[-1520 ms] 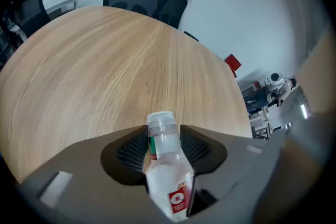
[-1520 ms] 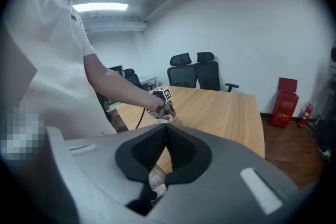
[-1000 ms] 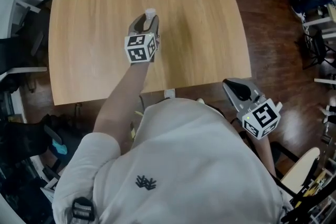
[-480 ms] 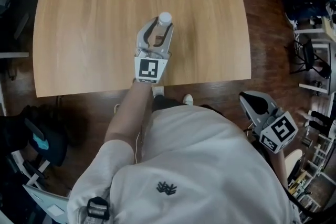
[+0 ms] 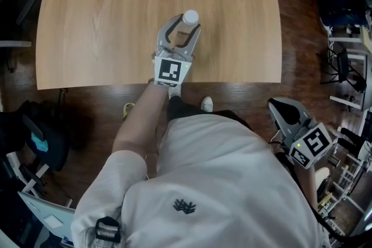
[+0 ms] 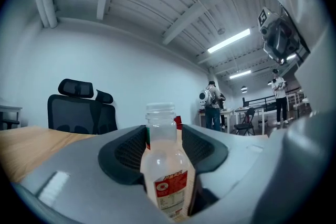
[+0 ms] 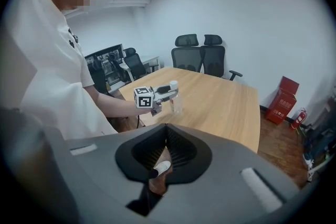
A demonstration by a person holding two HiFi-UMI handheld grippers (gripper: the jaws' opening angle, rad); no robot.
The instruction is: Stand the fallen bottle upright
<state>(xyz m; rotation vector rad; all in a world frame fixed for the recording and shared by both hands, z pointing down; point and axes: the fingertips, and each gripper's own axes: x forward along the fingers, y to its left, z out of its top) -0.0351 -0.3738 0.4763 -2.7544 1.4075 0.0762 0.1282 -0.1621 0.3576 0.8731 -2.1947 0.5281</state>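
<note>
A clear plastic bottle [image 5: 190,17] with a white cap and red label stands upright on the wooden table [image 5: 104,9], near its front edge. My left gripper [image 5: 185,25] is level with it. Its jaws are opening on either side of the bottle [image 6: 165,165], and a gap shows beside the neck. From the right gripper view the bottle [image 7: 176,97] stands just past the left gripper [image 7: 169,91]. My right gripper [image 5: 279,106] hangs off the table's right front corner, shut and empty, its closed jaws [image 7: 166,147] pointing down at the floor.
Two black office chairs [image 7: 202,55] stand at the table's far end, with a red box [image 7: 281,99] on the floor to the right. Another black chair [image 6: 79,113] shows behind the bottle. People stand far off [image 6: 212,107]. Clutter lines the room's right side [image 5: 349,3].
The left gripper carried the bottle toward the table's front edge and its jaws have spread apart around it. The right gripper shifted slightly and stays shut.
</note>
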